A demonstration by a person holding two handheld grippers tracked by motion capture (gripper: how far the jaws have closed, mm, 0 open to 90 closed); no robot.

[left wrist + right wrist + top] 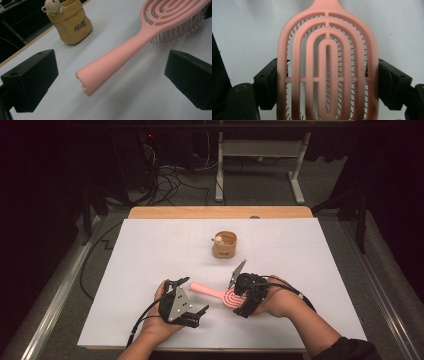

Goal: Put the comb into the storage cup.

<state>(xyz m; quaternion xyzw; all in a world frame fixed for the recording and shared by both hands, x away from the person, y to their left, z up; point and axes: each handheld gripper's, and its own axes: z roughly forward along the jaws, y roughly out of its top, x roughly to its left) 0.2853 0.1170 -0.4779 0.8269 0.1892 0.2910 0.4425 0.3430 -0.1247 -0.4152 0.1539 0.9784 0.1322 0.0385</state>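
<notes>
**High view: pink brush clamped at its head**

The right gripper (242, 301) pinches the pink hairbrush (216, 293) by the sides of its head, near the table's (150, 250) near edge. The handle points left toward the left gripper (192, 312), whose jaws stand wide apart, empty, the handle end between them untouched. A tan pouch (224, 245) sits farther back.

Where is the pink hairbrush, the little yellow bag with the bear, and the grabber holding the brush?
pink hairbrush (112, 60), left gripper view, on its handle.
yellow bag (72, 27), left gripper view, on its front wall.
right gripper (328, 80), right gripper view, midway between its jaws, clamped on the brush head.
</notes>
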